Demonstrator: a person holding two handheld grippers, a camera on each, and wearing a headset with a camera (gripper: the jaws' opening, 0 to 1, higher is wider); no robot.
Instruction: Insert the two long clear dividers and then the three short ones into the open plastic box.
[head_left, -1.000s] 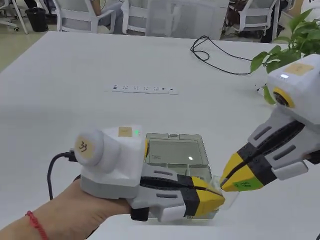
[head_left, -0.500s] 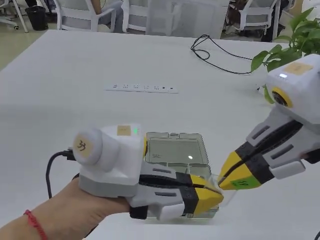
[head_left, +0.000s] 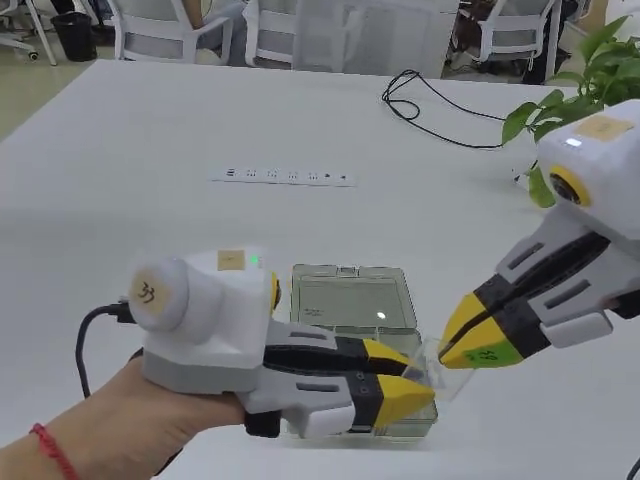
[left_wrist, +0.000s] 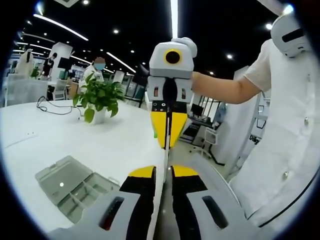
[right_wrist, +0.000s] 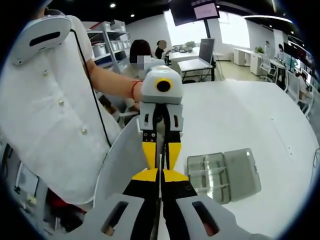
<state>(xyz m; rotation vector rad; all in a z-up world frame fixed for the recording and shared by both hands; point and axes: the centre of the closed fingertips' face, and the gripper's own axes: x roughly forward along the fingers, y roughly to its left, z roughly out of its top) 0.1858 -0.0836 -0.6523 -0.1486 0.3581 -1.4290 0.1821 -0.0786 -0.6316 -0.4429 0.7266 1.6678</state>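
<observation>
The open plastic box (head_left: 350, 300) lies on the white table, its lid flat toward the far side and its base under my left gripper (head_left: 422, 378). It also lies in the left gripper view (left_wrist: 75, 185) and the right gripper view (right_wrist: 222, 175). A clear divider (head_left: 440, 362) hangs above the box's right end, and my right gripper (head_left: 447, 352) is shut on it. The left gripper (left_wrist: 168, 169) faces the right gripper (left_wrist: 168, 147) tip to tip. Its jaws stand a narrow gap apart, with the divider's near end between them.
A white power strip (head_left: 287, 178) lies mid-table. A black cable (head_left: 420, 100) loops at the far right beside a green plant (head_left: 575, 90). Chairs (head_left: 170, 35) line the table's far edge. The person's white shirt (right_wrist: 55, 100) stands close behind the grippers.
My left gripper has drawn back to the left and its jaws have parted slightly. The right gripper keeps its hold on the divider and has barely moved.
</observation>
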